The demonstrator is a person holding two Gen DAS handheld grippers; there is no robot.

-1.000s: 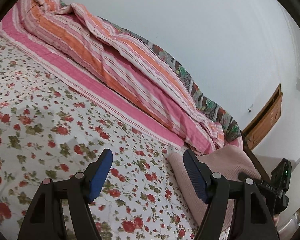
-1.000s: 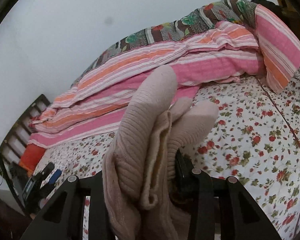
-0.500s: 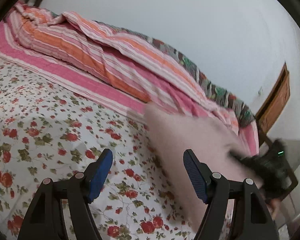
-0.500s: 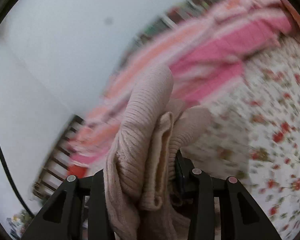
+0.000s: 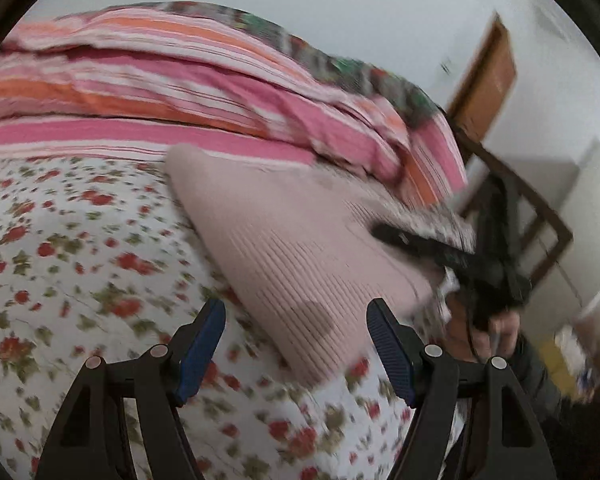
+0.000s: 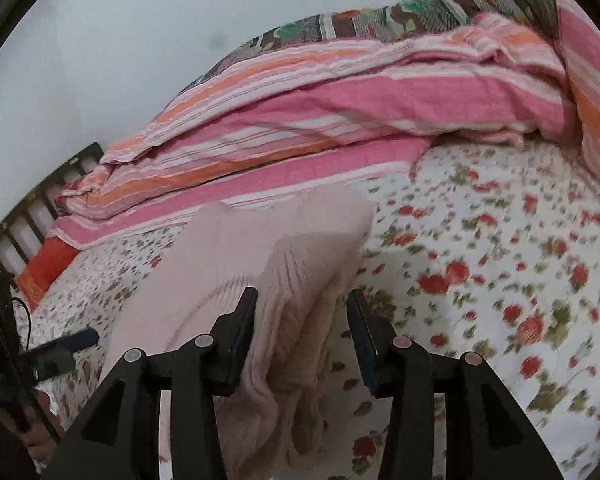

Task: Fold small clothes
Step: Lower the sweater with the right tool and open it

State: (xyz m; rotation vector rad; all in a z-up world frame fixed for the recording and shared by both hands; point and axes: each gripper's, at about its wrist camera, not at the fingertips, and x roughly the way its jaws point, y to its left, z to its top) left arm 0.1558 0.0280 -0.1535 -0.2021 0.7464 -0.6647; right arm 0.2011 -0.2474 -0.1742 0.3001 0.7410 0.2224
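Observation:
A folded pale pink ribbed knit garment (image 5: 300,248) lies on the floral bedsheet (image 5: 80,240), in the middle of the left wrist view. My left gripper (image 5: 296,344) is open and empty just in front of its near corner. In the right wrist view the same garment (image 6: 260,264) lies bunched between my right gripper's (image 6: 300,332) parted jaws. The right gripper is open and the cloth rests loose between the fingers. The right gripper also shows in the left wrist view (image 5: 440,248), at the garment's right edge.
A pink and orange striped quilt (image 5: 180,92) is heaped along the wall side of the bed, with a patterned blanket (image 6: 380,20) behind it. A wooden chair (image 5: 520,208) and door (image 5: 488,76) stand past the bed's right end. A slatted headboard (image 6: 40,200) is at the left.
My right gripper swung the pink garment across and down onto the bed, then opened its jaws. My left gripper turned right toward the garment.

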